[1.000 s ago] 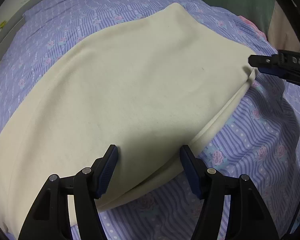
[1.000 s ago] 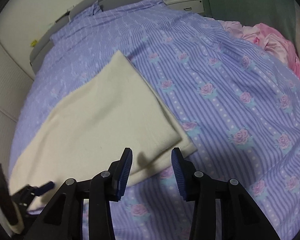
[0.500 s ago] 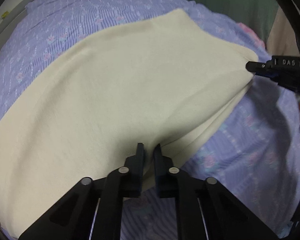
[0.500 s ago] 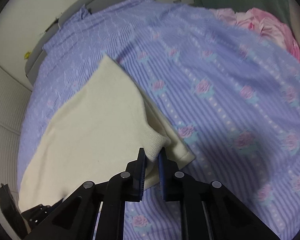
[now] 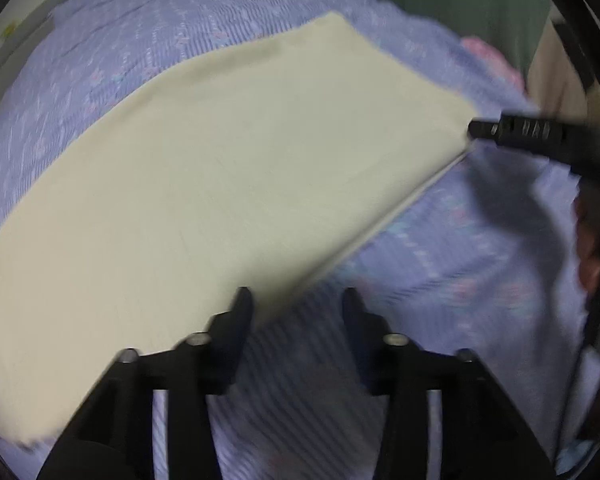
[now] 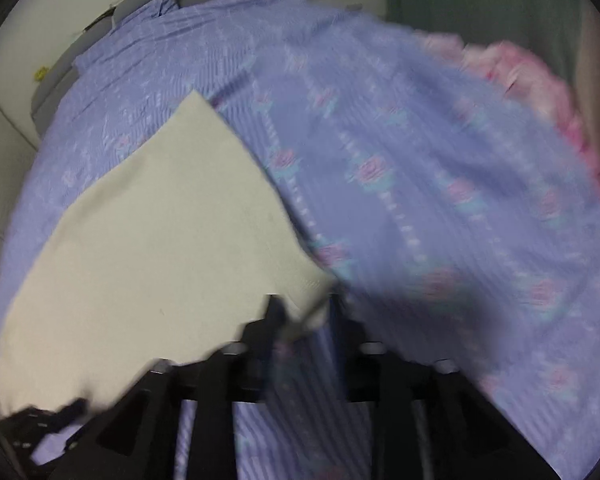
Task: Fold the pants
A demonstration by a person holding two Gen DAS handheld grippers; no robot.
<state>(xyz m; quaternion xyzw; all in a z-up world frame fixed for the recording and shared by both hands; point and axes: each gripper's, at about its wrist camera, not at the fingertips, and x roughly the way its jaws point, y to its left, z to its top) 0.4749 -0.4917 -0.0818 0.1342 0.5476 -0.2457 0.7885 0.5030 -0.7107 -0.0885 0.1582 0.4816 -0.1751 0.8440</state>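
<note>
The cream pants (image 5: 228, 184) lie folded flat on the lilac rose-print bedspread (image 6: 440, 184), spreading ahead and to the left of both pairs of jaws. I judge the fabric soft, light and limp, a fleecy knit that will sag and drag unless I pinch both layers right at a corner or hem, so the near edge is where I would take hold.

My left gripper (image 5: 296, 304) stands released: its jaws have just been opening, with only bedspread between them and the pants' near edge just touching the left finger. My right gripper (image 6: 304, 312) has likewise just been opening; the pants' near corner sits between its jaws, but blur keeps me from telling whether a pad still touches it.

Half a second back both were clenched on that edge, the cloth puckered up into them. Now the edge runs straight and flat, and the left gripper has drawn back toward me.
</note>
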